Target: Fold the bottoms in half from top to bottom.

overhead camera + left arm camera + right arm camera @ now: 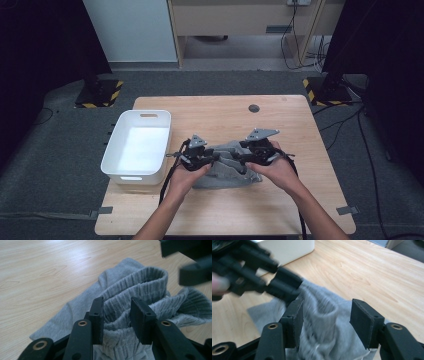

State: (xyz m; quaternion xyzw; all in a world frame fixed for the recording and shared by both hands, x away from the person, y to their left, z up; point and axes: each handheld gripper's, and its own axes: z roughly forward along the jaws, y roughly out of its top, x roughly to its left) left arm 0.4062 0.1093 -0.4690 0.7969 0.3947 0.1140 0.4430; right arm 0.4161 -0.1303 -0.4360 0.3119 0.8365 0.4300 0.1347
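A grey garment [227, 174] with a ribbed band lies bunched at the middle of the wooden table [220, 112]. Both hands hold their grippers over it, jaws pointing toward each other. In the left gripper view, my left gripper [117, 302] has a fold of the ribbed band [140, 285] filling the gap between its pads, pressed from both sides. The right gripper [328, 305] stands wide around a raised hump of the cloth [324, 312]; the fabric touches one pad and leaves a gap at the other. From above, the left gripper [212, 159] and right gripper [242, 156] sit close together.
A white plastic bin [145, 114] stands at the table's left edge, beside the left hand. A small dark round hole [254, 108] sits near the far edge. Bare wood lies beyond and to the right of the garment.
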